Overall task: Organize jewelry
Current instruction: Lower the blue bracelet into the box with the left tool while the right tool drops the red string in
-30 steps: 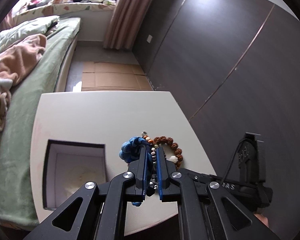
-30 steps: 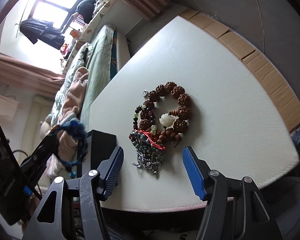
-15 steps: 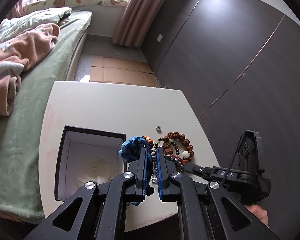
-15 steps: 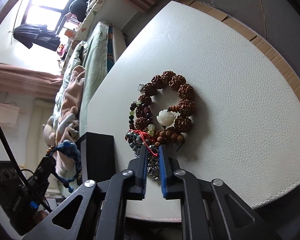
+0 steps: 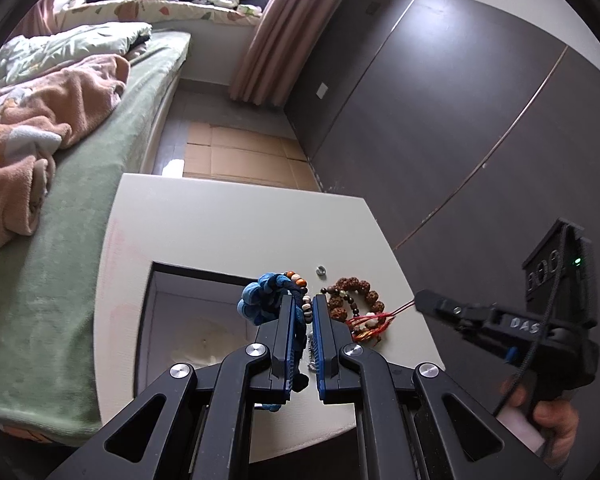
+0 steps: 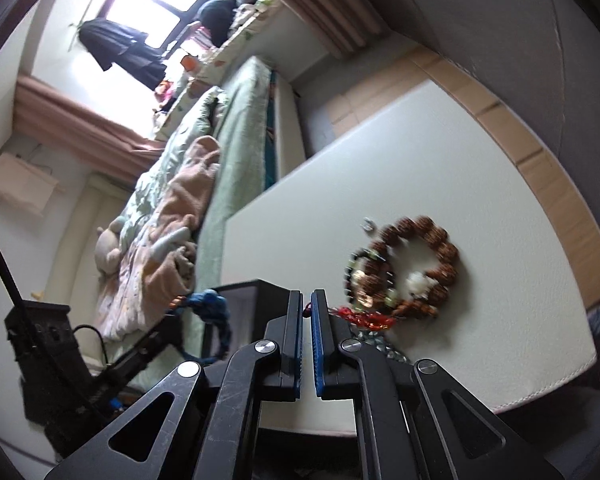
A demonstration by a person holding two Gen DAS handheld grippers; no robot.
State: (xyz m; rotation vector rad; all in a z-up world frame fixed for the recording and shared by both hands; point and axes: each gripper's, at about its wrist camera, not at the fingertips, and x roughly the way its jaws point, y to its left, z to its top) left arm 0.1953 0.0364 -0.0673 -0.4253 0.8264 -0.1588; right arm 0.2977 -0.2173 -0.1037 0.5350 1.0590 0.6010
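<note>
My left gripper [image 5: 303,300] is shut on a blue braided bracelet [image 5: 260,296] with small orange and white beads, held above the open black jewelry box [image 5: 180,320] with a white lining. My right gripper [image 6: 307,298] is shut on a red cord bracelet [image 6: 360,318] and lifts it from the jewelry pile; it also shows in the left wrist view [image 5: 422,302], with the red cord [image 5: 370,320] taut. A brown rudraksha bead bracelet [image 6: 428,256] with a white flower bead, a dark bead strand and a silver chain lie on the white table [image 6: 420,152]. A small silver ring [image 5: 321,269] lies beside them.
A bed [image 5: 80,200] with green sheet and pink blanket runs along the table's left side. Dark wardrobe doors [image 5: 460,120] stand to the right. Cardboard [image 5: 240,156] covers the floor beyond the table. The table's front edge is close below both grippers.
My right gripper closed on the red cord bracelet and pulled it up and back from the pile. My left gripper carried the blue bracelet leftward, over the box.
</note>
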